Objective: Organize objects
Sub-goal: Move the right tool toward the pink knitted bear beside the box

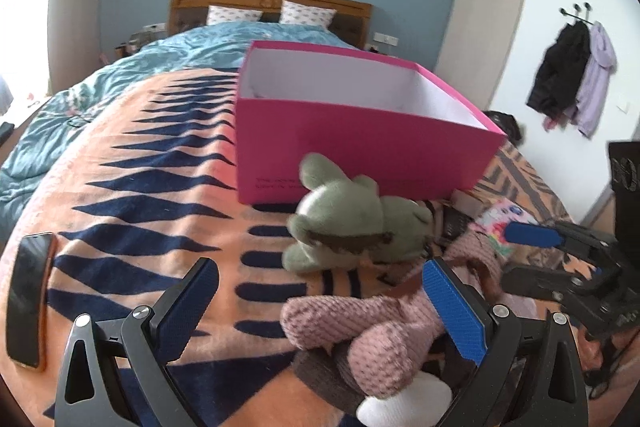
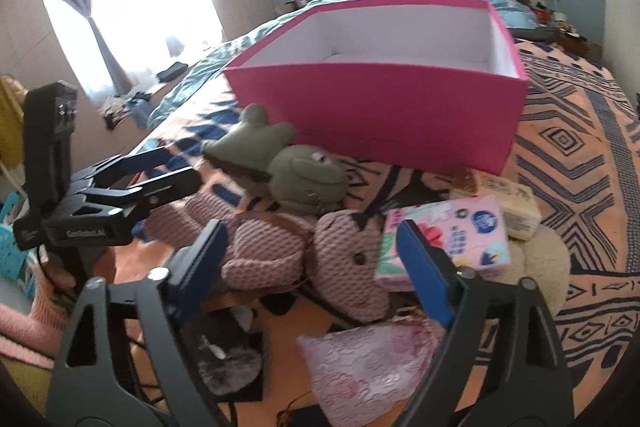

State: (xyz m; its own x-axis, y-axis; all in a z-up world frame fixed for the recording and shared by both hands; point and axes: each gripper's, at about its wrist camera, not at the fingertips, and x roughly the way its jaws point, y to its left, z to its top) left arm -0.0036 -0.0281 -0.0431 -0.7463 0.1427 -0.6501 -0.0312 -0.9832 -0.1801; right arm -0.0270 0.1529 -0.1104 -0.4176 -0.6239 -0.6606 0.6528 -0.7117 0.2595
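Observation:
An open pink box (image 1: 360, 147) (image 2: 380, 107) with a white inside stands on the patterned blanket. Just in front of it lies a green frog plush (image 1: 352, 223) (image 2: 304, 175), and nearer still a pink knitted plush (image 1: 360, 327) (image 2: 280, 251). My left gripper (image 1: 320, 303) (image 2: 184, 165) is open over the knitted plush's legs, with the right pad beside the fabric. My right gripper (image 2: 316, 267) (image 1: 508, 255) is open around the plush's body and head, and its pads do not visibly press on it.
A flowered tissue pack (image 2: 452, 239) and a yellowish pack (image 2: 508, 203) lie right of the plush. A pink lace pouch (image 2: 368, 359) lies near the bed's front edge, and a phone (image 1: 28, 295) at the left. Pillows and a blue duvet lie behind the box.

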